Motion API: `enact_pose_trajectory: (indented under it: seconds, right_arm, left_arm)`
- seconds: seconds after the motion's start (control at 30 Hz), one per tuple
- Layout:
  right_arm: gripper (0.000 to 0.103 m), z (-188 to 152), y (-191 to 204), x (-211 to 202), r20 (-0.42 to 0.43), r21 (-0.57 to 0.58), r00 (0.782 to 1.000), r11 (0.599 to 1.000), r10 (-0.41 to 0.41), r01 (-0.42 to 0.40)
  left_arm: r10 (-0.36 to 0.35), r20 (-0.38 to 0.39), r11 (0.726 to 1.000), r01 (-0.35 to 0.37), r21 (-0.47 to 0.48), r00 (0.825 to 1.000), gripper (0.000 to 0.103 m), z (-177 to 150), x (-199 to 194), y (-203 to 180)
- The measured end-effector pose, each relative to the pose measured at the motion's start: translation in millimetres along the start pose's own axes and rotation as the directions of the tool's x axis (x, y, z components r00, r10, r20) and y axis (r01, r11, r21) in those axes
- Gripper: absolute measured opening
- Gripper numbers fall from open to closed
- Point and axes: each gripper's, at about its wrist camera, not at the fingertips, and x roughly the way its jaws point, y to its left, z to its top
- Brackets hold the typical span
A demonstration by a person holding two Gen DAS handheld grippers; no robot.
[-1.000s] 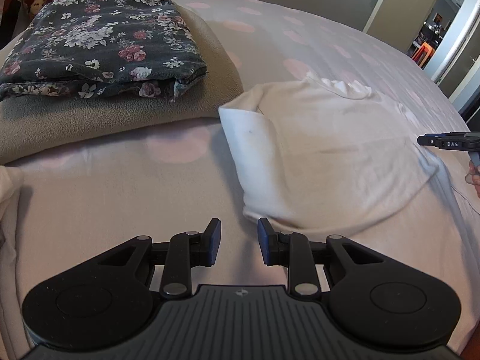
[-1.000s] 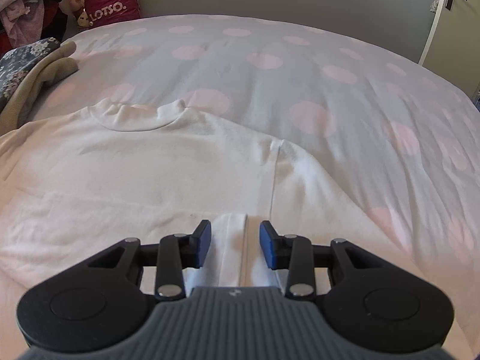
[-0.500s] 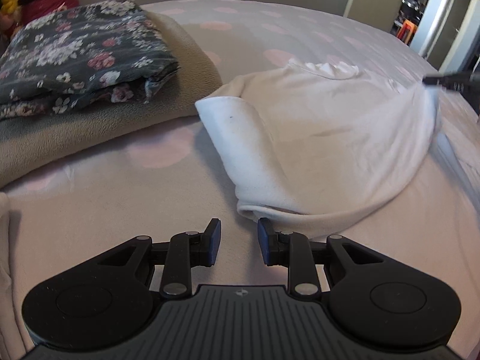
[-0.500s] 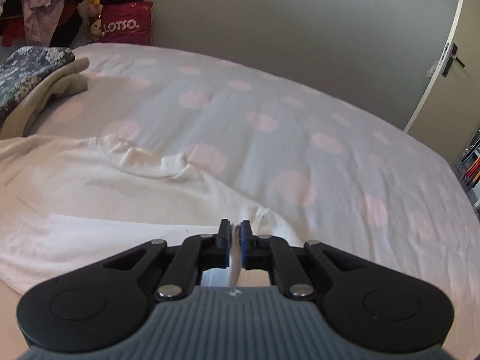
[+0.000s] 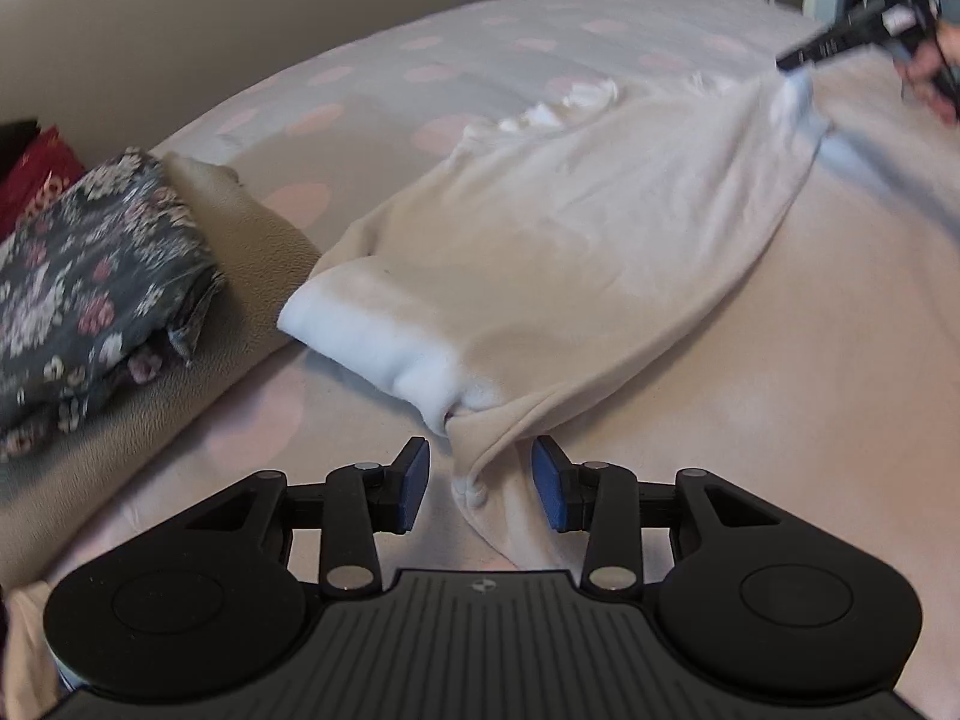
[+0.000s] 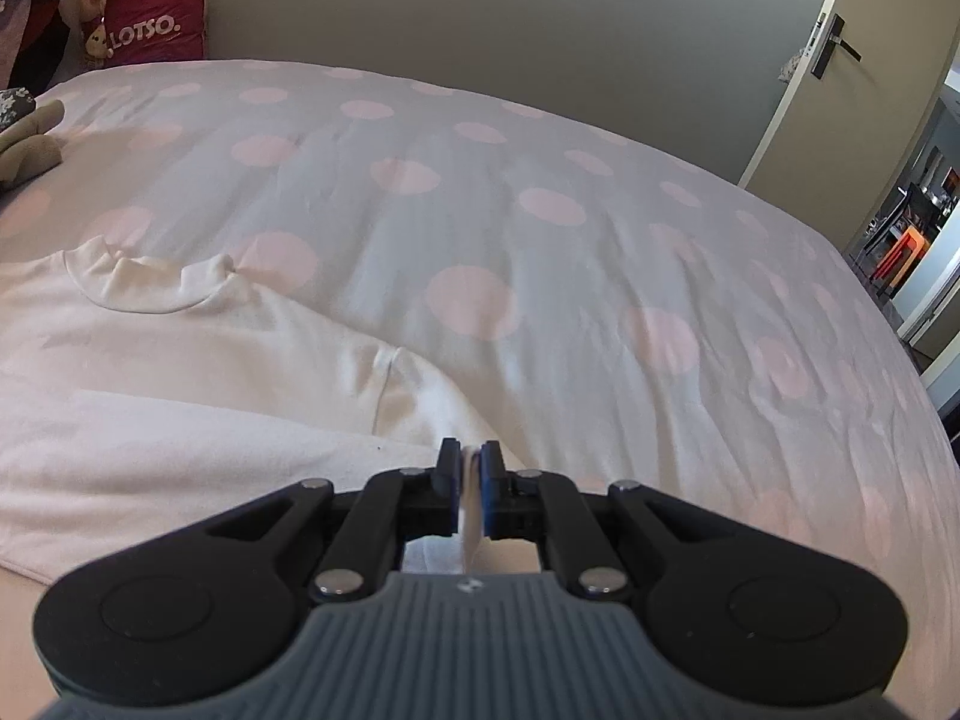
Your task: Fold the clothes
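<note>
A white long-sleeved shirt [image 5: 600, 252] lies on the bed, its left side folded over and its collar [image 6: 144, 282] toward the far side. My left gripper [image 5: 480, 483] is at the shirt's near corner. A bunched fold of the hem sits between its blue pads, which are closing and do not press the cloth. My right gripper [image 6: 472, 480] is shut on a thin edge of the shirt near the sleeve seam and holds it a little above the bed. In the left wrist view the right gripper [image 5: 798, 60] shows at the top right, with a hand behind it.
A folded dark floral garment [image 5: 90, 288] rests on a folded beige one [image 5: 252, 264] at the left of the bed. The bedcover [image 6: 540, 210] is pale with pink dots. A red bag [image 6: 156, 24] and a clothes pile stand beyond the bed; a door [image 6: 840, 78] stands ajar at right.
My left gripper moved up to the shirt's near corner and rolled, so the hem now lies between its pads. My right gripper closed on the shirt's edge and lifted it.
</note>
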Motion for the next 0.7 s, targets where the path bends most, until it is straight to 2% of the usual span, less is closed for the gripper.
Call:
enact_pose_trajectory:
  seconds: [0.07,0.2,0.3,0.43,0.53,0.57,0.6,0.67,0.7]
  right_arm:
    - [0.008,-1.4,-1.2,2.8,-0.003,0.007,1.000,1.000,-0.002,0.002]
    - [0.008,2.2,-7.8,-2.9,0.006,0.029,1.000,1.000,0.005,-0.005]
    - [0.008,4.7,-12.1,-6.1,0.004,0.054,1.000,0.998,0.013,-0.013]
    - [0.008,-3.7,-9.1,5.0,-0.045,0.056,0.999,0.998,0.001,0.001]
    - [0.008,-12.0,-10.8,11.3,-0.069,0.073,0.997,0.997,0.023,-0.018]
    - [0.008,-13.8,-11.2,11.6,-0.069,0.072,0.997,0.997,0.031,-0.026]
    - [0.008,-14.6,-11.7,11.1,-0.066,0.070,0.997,0.997,0.039,-0.034]
    - [0.008,-15.0,-12.4,10.5,-0.058,0.068,0.997,0.997,0.052,-0.048]
    - [0.008,-14.7,-12.3,10.3,-0.056,0.066,0.997,0.997,0.054,-0.050]
  left_arm:
    - [0.018,-0.006,1.000,-0.018,0.014,1.000,0.007,0.5,1.4,-2.1]
    - [0.046,-0.021,0.999,-0.046,0.004,0.999,0.005,-8.4,-11.3,4.7]
    - [0.029,-0.056,0.997,-0.033,-0.077,0.998,0.005,-21.1,-14.5,17.3]
    - [-0.038,-0.070,0.978,0.023,-0.205,0.997,0.006,-30.3,-7.6,29.8]
    - [-0.087,-0.041,0.969,0.075,-0.234,0.995,0.014,-26.6,-15.5,36.9]
    - [-0.102,-0.038,0.967,0.090,-0.238,0.994,0.022,-25.3,-19.4,39.4]
    - [-0.119,-0.019,0.963,0.111,-0.245,0.993,0.036,-24.2,-25.1,43.0]
    - [-0.141,0.042,0.953,0.147,-0.266,0.989,0.057,-21.9,-38.4,51.6]
    - [-0.138,0.071,0.945,0.152,-0.291,0.988,0.060,-19.0,-42.5,57.2]
